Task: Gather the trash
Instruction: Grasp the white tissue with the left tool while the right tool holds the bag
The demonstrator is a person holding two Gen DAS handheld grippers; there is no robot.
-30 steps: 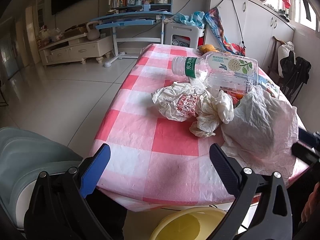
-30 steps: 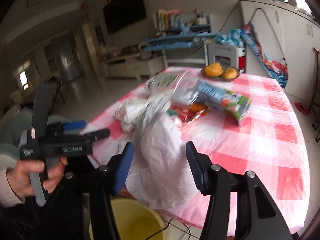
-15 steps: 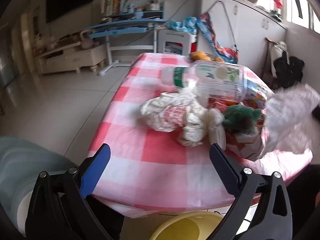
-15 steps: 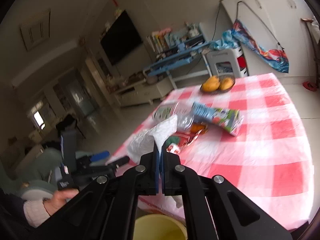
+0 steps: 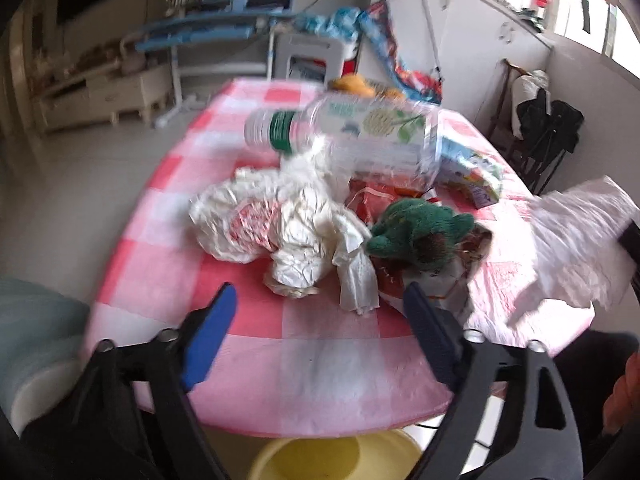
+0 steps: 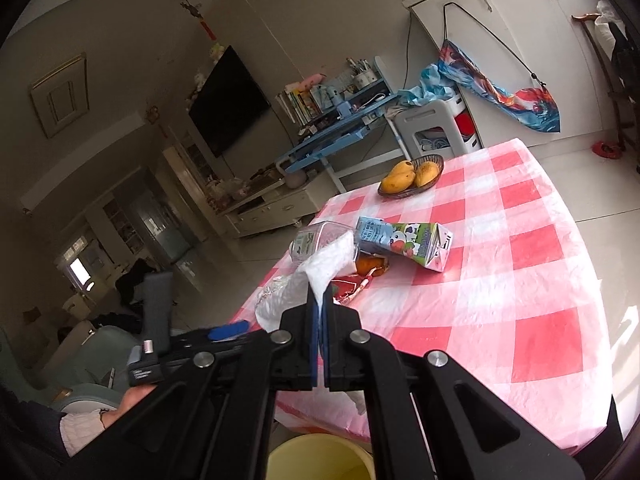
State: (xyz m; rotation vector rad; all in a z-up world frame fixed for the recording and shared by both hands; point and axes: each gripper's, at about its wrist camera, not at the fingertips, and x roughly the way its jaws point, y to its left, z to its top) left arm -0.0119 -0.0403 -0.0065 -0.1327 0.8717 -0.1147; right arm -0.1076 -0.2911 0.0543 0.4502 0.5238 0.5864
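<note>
1. Left wrist view: the left gripper hovers at the near edge of the table with its jaws parted and nothing between them; they have just been narrowing. The trash lies just beyond: a crumpled white wrapper, a loose tissue, a green knitted thing on a torn red packet, and farther off a clear plastic bottle lying on its side.
2. In the same view a white plastic bag hangs lifted at the right edge, and a yellow bin sits below the near table edge.
3. Right wrist view: the right gripper is clenched on a fold of the white plastic bag, with the bin's rim directly beneath.
4. Judgement: carry the bag fully over the bin before releasing, since a thin film can cling to the pads or drift onto the table.
5. For the left side, take the wrapper by its bulk, not the tissue's tip, and keep clear of the milk carton and the mango bowl.
</note>
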